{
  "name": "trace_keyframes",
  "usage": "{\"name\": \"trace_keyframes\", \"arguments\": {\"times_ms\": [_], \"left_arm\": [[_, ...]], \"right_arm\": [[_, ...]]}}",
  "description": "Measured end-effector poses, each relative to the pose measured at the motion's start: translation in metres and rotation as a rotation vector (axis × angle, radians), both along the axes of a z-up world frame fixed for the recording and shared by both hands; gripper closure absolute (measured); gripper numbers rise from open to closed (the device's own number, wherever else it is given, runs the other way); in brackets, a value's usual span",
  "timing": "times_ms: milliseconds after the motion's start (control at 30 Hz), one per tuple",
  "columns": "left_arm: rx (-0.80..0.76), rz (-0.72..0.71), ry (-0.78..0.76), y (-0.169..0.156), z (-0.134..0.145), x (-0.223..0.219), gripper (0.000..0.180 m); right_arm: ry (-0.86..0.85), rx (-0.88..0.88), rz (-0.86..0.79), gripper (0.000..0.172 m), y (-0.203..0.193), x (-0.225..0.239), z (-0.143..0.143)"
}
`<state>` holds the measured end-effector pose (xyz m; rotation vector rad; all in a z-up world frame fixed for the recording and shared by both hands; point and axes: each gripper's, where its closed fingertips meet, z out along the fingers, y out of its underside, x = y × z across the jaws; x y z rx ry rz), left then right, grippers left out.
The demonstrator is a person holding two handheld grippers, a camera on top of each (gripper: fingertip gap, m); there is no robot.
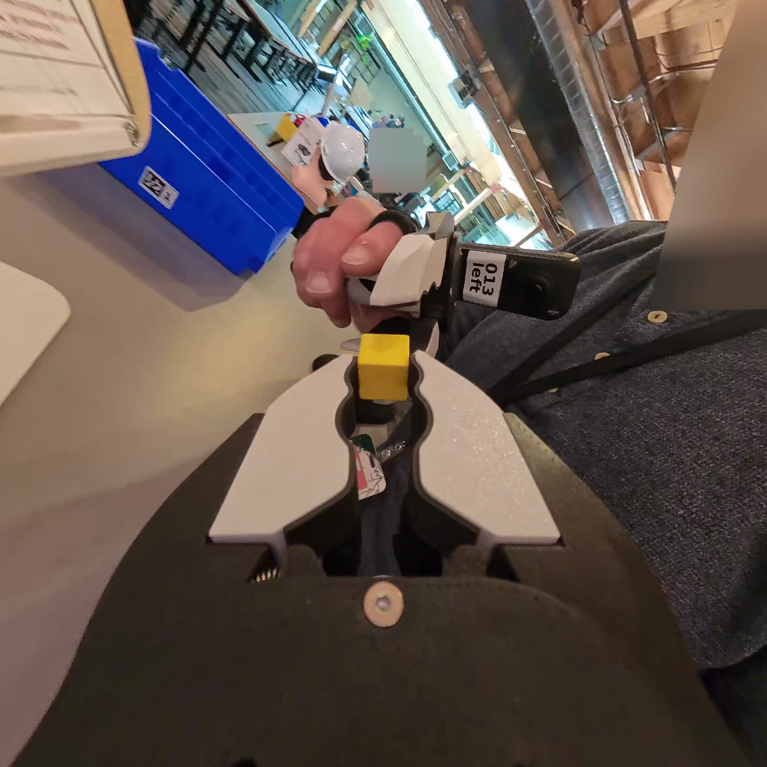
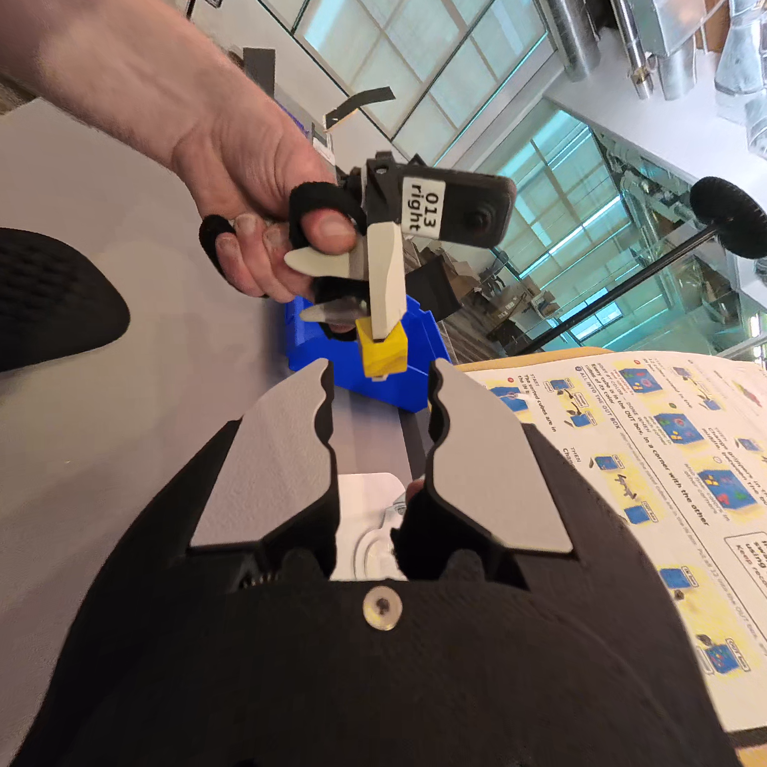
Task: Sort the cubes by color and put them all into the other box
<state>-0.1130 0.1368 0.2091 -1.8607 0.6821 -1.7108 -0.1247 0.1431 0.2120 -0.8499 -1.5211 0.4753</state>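
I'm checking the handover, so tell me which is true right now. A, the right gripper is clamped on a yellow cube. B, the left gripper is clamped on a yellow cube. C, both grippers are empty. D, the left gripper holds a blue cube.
B: the left gripper has both fingers pressed on the yellow cube, while the right gripper stands open short of it.

Both wrist cams close, tilted, facing each other — sharing the yellow cube (image 1: 382,367) and a blue box (image 2: 373,373).
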Motion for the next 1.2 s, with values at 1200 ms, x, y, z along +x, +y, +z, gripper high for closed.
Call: {"name": "trace_keyframes", "arguments": {"times_ms": [1200], "left_arm": [[0.0,0.035,-0.061,0.022,-0.007,0.055,0.18]], "right_arm": [[-0.025,-0.718,-1.443,0.149,0.32,0.454,-0.127]]}}
